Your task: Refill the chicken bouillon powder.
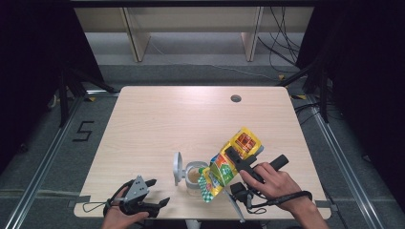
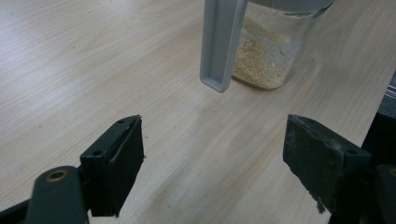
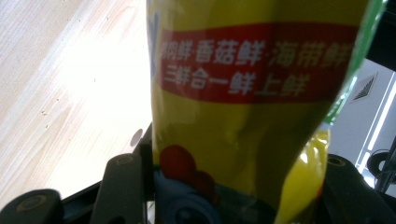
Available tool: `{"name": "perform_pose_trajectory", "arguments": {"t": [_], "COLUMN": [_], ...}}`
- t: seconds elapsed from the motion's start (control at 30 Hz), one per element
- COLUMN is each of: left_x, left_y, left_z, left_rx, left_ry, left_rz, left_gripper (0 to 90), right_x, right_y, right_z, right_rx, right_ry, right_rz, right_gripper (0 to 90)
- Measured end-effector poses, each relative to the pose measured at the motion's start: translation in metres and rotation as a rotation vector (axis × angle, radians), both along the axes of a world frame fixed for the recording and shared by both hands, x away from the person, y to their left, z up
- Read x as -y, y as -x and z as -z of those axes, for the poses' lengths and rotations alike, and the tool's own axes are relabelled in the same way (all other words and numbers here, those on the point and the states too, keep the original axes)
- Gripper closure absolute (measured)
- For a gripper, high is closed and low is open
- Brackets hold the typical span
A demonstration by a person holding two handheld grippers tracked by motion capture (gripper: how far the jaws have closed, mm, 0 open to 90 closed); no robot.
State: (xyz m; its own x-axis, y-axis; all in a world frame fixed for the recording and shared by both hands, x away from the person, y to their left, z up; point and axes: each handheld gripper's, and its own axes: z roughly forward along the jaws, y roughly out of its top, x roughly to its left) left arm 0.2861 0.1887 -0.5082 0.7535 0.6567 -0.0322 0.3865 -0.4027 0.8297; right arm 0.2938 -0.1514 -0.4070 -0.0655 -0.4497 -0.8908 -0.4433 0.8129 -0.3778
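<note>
A glass jar holding pale granules stands near the table's front edge, its grey lid flipped up at its left. A yellow seasoning bag is tilted down toward the jar's mouth, its lower end just right of the rim. My right gripper is shut on the bag's middle. The right gripper view has the bag pinched between the jaws of my right gripper. My left gripper lies open at the front left, apart from the jar. In the left gripper view, that gripper faces the jar and its lid arm.
A round cable hole sits at the table's far right. Wooden shelf legs stand on the floor beyond the table. A "5" mark is on the floor at the left. Cables trail from the right gripper near the front edge.
</note>
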Motion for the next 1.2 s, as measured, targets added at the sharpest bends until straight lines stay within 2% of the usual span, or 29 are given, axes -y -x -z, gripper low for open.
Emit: {"name": "perform_pose_trajectory", "arguments": {"t": [0.07,0.1,0.17,0.2,0.37,0.4,0.47,0.5,0.57,0.67,0.77,0.8,0.87,0.97,1.1,1.17,1.2], "left_x": [0.0008,-0.0005,-0.0013,-0.0016,-0.0022,-0.0011,-0.0019,-0.0019,-0.0019,-0.0021,-0.0021,-0.0013,-0.0027,-0.0028,-0.0025,-0.0022,-0.0012], "left_y": [0.0004,-0.0002,-0.0007,-0.0012,-0.0021,-0.0008,-0.0021,-0.0021,-0.0023,-0.0023,-0.0023,-0.001,-0.002,-0.002,-0.0021,-0.0021,-0.001], "left_z": [0.0003,-0.0001,-0.0001,-0.0004,-0.0006,0.0002,-0.0003,-0.0002,0.0,-0.0004,-0.0003,0.0002,-0.0012,-0.0009,-0.0009,-0.0006,0.0002], "left_rx": [-0.002,0.001,0.002,0.011,0.02,0.0,0.018,0.021,0.019,0.016,0.018,0.0,0.017,0.015,0.02,0.018,-0.003], "left_ry": [0.018,0.001,-0.002,-0.004,-0.017,0.0,-0.012,-0.015,-0.015,-0.013,-0.014,0.002,-0.015,-0.007,-0.011,-0.004,0.012], "left_rz": [-0.006,-0.004,-0.004,0.001,0.008,-0.008,0.006,0.003,0.002,0.007,0.006,-0.007,0.005,0.006,0.006,0.006,-0.01], "left_gripper": [20.0,20.0,20.0,20.0,20.0,20.0,20.0,20.0,20.0,20.0,20.0,20.0,20.0,20.0,20.0,20.0,20.0], "right_x": [-0.0001,-0.0001,-0.0003,0.0005,0.0005,0.0007,0.0004,0.0018,0.0026,0.0019,0.0021,0.0021,0.0022,0.0003,0.0005,0.0,0.0002], "right_y": [-0.0001,-0.0001,-0.0002,0.0005,0.0005,0.0006,-0.0002,0.0005,0.0002,-0.0008,-0.0004,-0.0002,0.0005,-0.0001,0.0007,0.0002,0.0002], "right_z": [-0.0002,-0.0001,0.0,0.0012,0.0016,0.0016,0.0006,0.0009,0.0014,-0.0009,-0.0009,-0.0007,0.0002,-0.0005,0.0012,0.0006,0.0008], "right_rx": [-0.002,-0.001,-0.001,-0.002,-0.002,-0.002,-0.002,-0.003,-0.007,0.004,0.003,0.003,0.003,0.003,0.002,0.003,0.003], "right_ry": [0.002,0.001,0.0,-0.017,-0.01,-0.01,0.001,-0.016,-0.025,-0.002,-0.005,-0.007,-0.024,-0.001,-0.015,-0.005,-0.008], "right_rz": [0.0,0.0,-0.003,0.008,-0.001,0.001,-0.009,0.005,0.014,-0.007,-0.004,-0.002,0.007,-0.011,-0.002,-0.012,-0.011], "right_gripper": [50.1,50.2,50.2,50.2,50.2,50.2,50.2,50.2,50.2,50.3,50.2,50.2,50.3,50.3,50.3,50.3,50.3]}}
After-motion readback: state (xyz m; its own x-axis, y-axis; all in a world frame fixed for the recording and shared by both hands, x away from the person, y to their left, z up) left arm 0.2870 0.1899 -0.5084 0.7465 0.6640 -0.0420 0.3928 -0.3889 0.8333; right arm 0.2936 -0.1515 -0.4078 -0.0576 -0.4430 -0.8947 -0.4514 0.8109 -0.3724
